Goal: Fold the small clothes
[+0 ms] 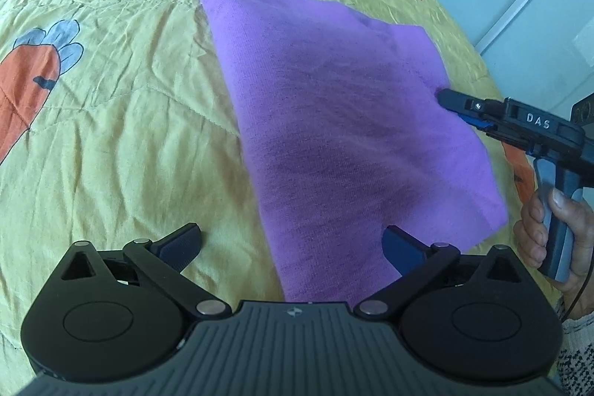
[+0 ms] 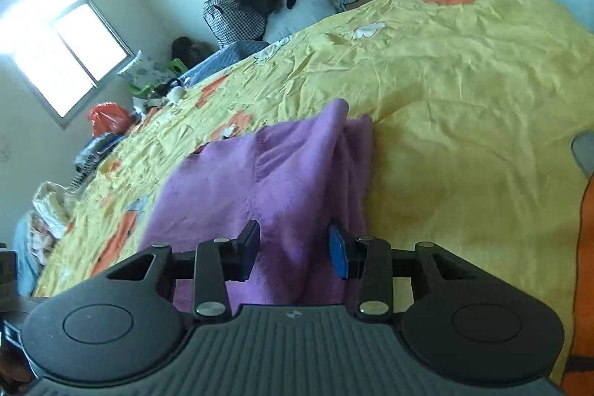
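We judge the purple garment (image 1: 334, 121) on the bed (image 1: 111, 143) partly folded: left claw (image 1: 293, 247) gapes empty, right claw (image 2: 293, 247) half-open astride its bunched edge, pads apparently not pressing.

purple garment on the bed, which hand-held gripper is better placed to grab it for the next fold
Probably the right hand-held gripper: a raised ridge of the purple garment already sits between its partly open fingers. The left hand-held gripper is wide open, only straddling the garment's near edge.
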